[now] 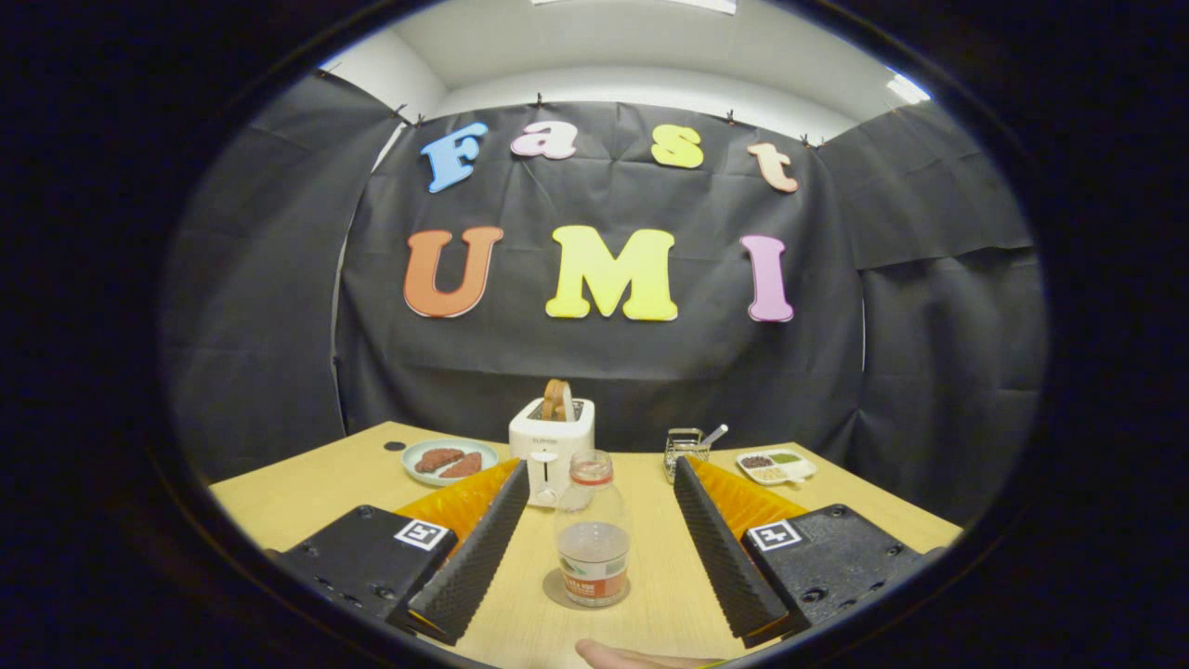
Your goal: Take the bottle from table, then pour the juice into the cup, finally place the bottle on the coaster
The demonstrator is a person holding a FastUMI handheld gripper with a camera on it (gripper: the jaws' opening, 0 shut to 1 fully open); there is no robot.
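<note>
gripper point(594, 520): fingers spread wide and released, pressing on nothing; one finger lies to each side of the bottle with a clear gap on both sides.
bottle point(593, 530): clear plastic, upright, standing between the two fingers and touching neither; lower part holds a pale cloudy liquid, upper part looks empty; a band label wraps the base; whether a cap is fitted cannot be told.
coaster point(557, 595): round, flat, dark disc directly under the bottle; its rim shows around the bottle's base on the near and left side.
table point(307, 492): light wood top, carries everything listed here.
toaster point(551, 446): white, standing beyond the bottle and slightly to its left, near the back of the table; brown slices stick up from its slot.
plate point(449, 460): pale round dish just left of the toaster, holding two reddish-brown pieces of food.
metal holder point(685, 448): small wire or metal item beyond the right finger, with a pale handle leaning out of it; its exact kind cannot be told.
tray point(777, 465): small white divided dish right of the metal holder, with dark, green and pale contents in separate compartments.
hand point(641, 657): a part of a hand shows at the near edge, below the bottle.
</note>
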